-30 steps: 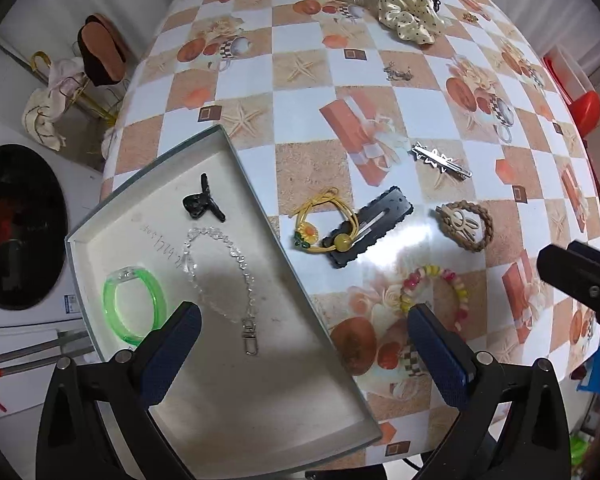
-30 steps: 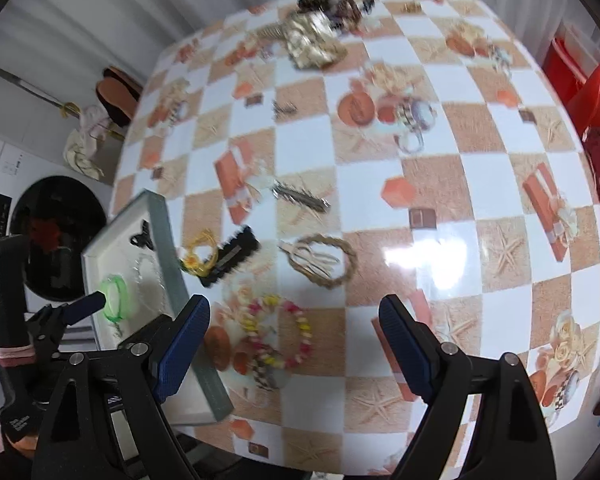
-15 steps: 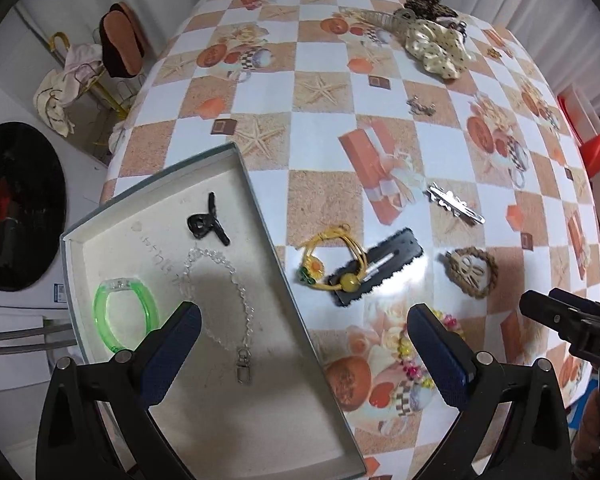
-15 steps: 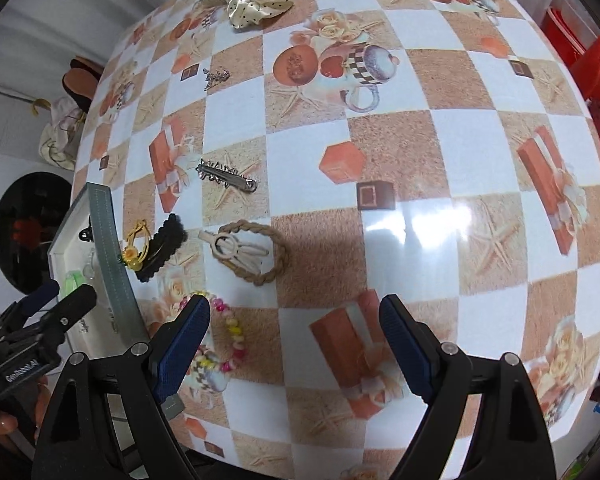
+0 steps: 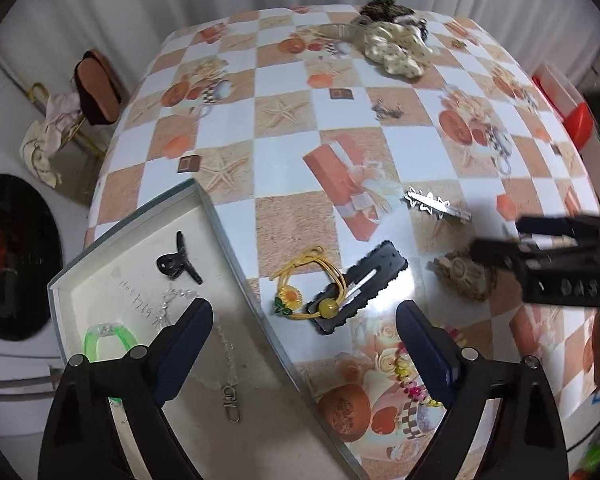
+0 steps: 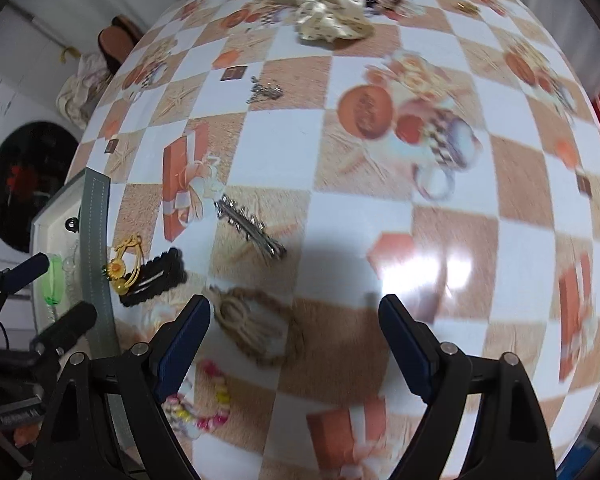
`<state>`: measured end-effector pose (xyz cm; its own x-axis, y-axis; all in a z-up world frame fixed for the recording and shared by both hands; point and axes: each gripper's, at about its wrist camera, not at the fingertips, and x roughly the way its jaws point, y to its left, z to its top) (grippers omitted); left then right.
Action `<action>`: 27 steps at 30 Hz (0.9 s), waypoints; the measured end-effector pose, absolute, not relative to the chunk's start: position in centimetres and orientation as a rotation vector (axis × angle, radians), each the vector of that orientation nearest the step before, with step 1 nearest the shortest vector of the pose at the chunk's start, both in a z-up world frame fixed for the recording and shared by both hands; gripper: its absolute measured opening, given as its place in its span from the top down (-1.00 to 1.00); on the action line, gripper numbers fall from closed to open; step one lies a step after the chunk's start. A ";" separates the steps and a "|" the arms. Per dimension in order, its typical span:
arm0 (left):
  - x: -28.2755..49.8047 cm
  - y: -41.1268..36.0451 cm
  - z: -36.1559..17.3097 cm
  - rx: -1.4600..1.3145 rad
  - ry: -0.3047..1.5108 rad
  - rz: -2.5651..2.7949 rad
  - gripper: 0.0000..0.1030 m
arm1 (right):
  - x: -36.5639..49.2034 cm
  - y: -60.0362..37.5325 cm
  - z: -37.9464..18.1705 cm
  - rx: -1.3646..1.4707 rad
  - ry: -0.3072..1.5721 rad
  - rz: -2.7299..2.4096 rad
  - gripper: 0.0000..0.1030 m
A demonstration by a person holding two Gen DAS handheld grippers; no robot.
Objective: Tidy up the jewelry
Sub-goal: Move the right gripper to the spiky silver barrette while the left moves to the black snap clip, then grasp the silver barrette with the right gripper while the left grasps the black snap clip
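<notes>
A grey-rimmed white tray (image 5: pixel 236 252) at the table's left edge holds a black claw clip (image 5: pixel 176 264), a green bangle (image 5: pixel 100 338) and a clear bead chain (image 5: pixel 228 364). Beside it lie a yellow sunflower hair tie (image 5: pixel 308 288) on a black snap clip (image 5: pixel 360 286), a woven rope ring (image 6: pixel 256 326), a silver clip (image 6: pixel 250 232) and a coloured bead bracelet (image 6: pixel 204 404). My left gripper (image 5: pixel 304 344) is open over the tray's right rim. My right gripper (image 6: pixel 294 340) is open, low above the rope ring; it also shows in the left wrist view (image 5: pixel 512 240).
A cream scrunchie (image 5: pixel 396 52) and a heap of dark hair pieces lie at the table's far edge. A small metal charm (image 5: pixel 386 110) lies mid-table. A washing machine door (image 5: pixel 12 256) and a bag rack stand to the left, a red stool (image 5: pixel 578 124) to the right.
My right gripper has come down and forward over the rope ring and silver clip. My left gripper has moved closer to the table, over the tray's rim. Both stay open.
</notes>
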<state>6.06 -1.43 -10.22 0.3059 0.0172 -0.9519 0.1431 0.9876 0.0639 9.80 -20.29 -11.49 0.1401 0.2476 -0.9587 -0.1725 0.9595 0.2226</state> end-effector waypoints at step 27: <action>8.0 -6.2 -12.6 0.284 1.233 -0.294 -0.47 | 12.0 -17.7 -12.5 -0.271 1.289 0.345 0.42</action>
<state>7.99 -6.18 -12.63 0.3038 -0.0661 -0.9504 0.3696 0.9277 0.0536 11.95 -17.70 -12.53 0.2391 0.0982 -0.9660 -0.3972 0.9177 -0.0051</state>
